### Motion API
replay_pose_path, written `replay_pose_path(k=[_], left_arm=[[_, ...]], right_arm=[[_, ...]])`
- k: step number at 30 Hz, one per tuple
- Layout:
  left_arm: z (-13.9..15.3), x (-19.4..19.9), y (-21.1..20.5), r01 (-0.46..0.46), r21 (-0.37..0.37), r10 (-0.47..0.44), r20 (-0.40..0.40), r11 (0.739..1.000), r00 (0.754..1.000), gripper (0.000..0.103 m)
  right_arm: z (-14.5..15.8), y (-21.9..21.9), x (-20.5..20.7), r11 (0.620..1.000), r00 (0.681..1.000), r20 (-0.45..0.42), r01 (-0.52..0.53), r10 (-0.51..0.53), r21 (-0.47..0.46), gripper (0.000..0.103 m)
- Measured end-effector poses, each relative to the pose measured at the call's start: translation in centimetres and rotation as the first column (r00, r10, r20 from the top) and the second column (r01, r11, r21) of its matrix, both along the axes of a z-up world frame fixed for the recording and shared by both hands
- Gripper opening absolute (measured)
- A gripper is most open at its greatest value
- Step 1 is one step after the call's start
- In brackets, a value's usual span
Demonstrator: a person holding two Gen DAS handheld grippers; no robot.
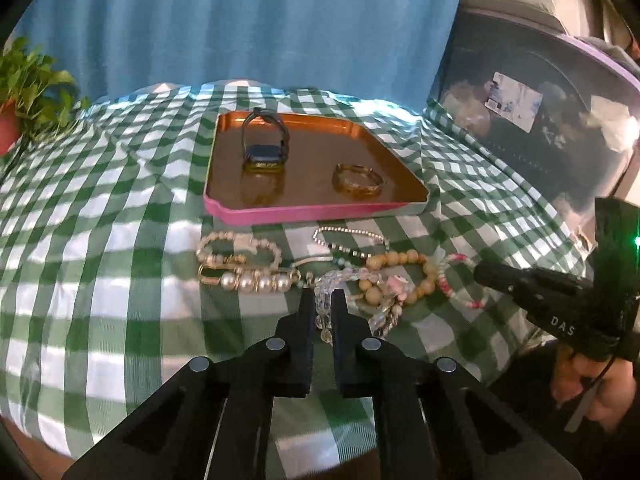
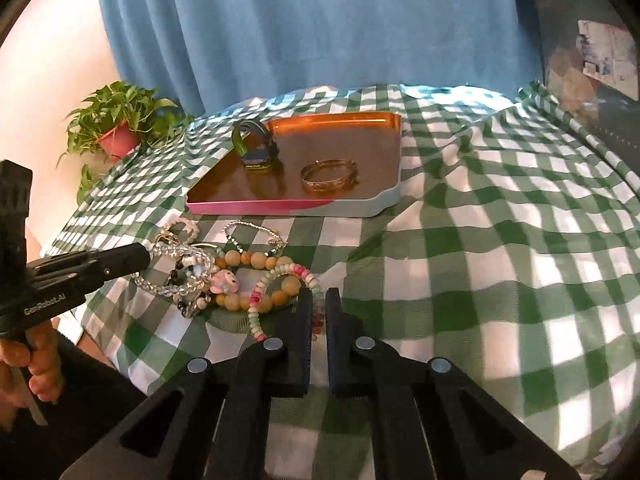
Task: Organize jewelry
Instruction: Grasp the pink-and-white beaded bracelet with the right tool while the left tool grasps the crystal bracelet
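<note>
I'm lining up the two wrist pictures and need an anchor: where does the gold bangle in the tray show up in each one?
Left wrist view: the gold metal bangle lies flat in the near right part of the copper-lined tray with the pink outer wall.
Right wrist view: the bangle lies near the tray's front middle.
Shared landmark: the dark smartwatch standing on its looped band, left of the bangle in both.

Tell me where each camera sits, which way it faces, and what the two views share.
Left wrist: rides the left gripper, looking along its fingers at the clear bead bracelet they pinch; the right gripper and hand show at right.
Right wrist: rides the right gripper, closed on the pink-green bead bracelet; the left gripper and hand show at left.
Shared: tray, watch, gold bangle, checked cloth, potted plant.
</note>
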State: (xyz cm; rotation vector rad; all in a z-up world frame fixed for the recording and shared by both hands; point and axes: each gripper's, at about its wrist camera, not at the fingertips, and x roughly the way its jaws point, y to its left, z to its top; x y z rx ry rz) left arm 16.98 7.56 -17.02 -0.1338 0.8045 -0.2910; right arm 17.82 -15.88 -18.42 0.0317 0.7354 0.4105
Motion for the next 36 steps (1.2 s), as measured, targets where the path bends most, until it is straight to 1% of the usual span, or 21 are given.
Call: replay_pose_path(k=[2, 4, 7, 9, 11, 13, 17, 18, 19, 20, 22, 26, 32, 36], left_arm=[[0.1, -1.0, 0.7, -0.018, -0.022, 0.018, -0.006, 1.0, 1.0, 0.008], [-0.3, -1.5, 1.0, -0.028, -0.012, 0.027, -0.032, 1.0, 0.999, 0.008], [-1.9, -1.0, 0.9, -0.039, 0.018, 0.041, -0.106, 0.999, 0.994, 0.008], [-2.7, -0.5, 0.9, -0.044, 0.018, 0.046, -0.143, 0.999, 0.989, 0.012], [-2.8, -0.5, 0.9, -0.05, 0.027, 0.053, -0.124, 0.998, 0.991, 0.014], [-2.9, -0.4, 0.4, -0.033, 0.07, 0.04, -0.101, 0.997, 0.994, 0.014], [-2.9, -0.2, -0.5, -0.027, 0.137, 0.038, -0.08, 0.99, 0.996, 0.014], [-2.9, -0.3, -0.7, -0.016, 0.158, 0.029, -0.078, 0.987, 0.997, 0.012], [-2.8, -0.2, -0.8, -0.01, 0.168, 0.024, -0.079, 0.986, 0.997, 0.012], [-2.8, -0.1, -0.7, -0.015, 0.161, 0.029, -0.085, 0.987, 0.996, 0.009], [-2.8, 0.0, -0.2, -0.029, 0.134, 0.042, -0.096, 0.991, 0.995, 0.008], [-2.4, 0.2, 0.3, -0.051, 0.09, 0.061, -0.112, 0.995, 0.992, 0.008], [0.2, -1.3, -0.4, -0.079, 0.037, 0.081, -0.041, 0.996, 0.996, 0.008], [2.1, -2.2, -0.6, -0.102, 0.008, 0.102, -0.018, 0.995, 0.995, 0.008]], right_arm=[[0.0, -0.2, -0.8, 1.0, 1.0, -0.001, -0.007, 0.007, -0.001, 0.005], [-0.2, -0.1, -1.4, 1.0, 1.0, -0.004, -0.024, 0.024, -0.016, 0.005], [-0.8, 0.5, -1.1, 0.998, 0.999, -0.016, -0.04, 0.039, -0.056, 0.005], [-1.1, 0.8, -0.5, 0.997, 0.999, -0.03, -0.044, 0.042, -0.056, 0.005], [-1.5, 1.0, -0.1, 0.997, 0.998, -0.048, -0.041, 0.038, -0.058, 0.007], [-1.6, 1.4, 0.1, 0.997, 0.998, -0.043, -0.041, 0.038, -0.07, 0.011], [-1.8, 2.8, -0.3, 0.983, 0.998, 0.009, -0.058, 0.061, -0.176, 0.012], [-1.8, 3.2, -0.5, 0.977, 0.997, 0.021, -0.065, 0.071, -0.204, 0.012], [-1.8, 3.3, -0.5, 0.975, 0.997, 0.025, -0.069, 0.076, -0.213, 0.012], [-1.8, 3.2, -0.5, 0.975, 0.996, 0.023, -0.074, 0.08, -0.21, 0.009], [-1.7, 2.9, -0.2, 0.98, 0.997, 0.012, -0.074, 0.077, -0.184, 0.005], [-1.1, 2.6, -0.3, 0.982, 0.998, 0.043, -0.042, 0.05, -0.187, 0.005], [0.6, 2.5, -1.4, 0.988, 0.996, 0.087, -0.01, 0.024, -0.154, 0.005], [2.5, 2.1, -2.7, 0.993, 0.994, 0.105, 0.018, -0.006, -0.12, 0.005]])
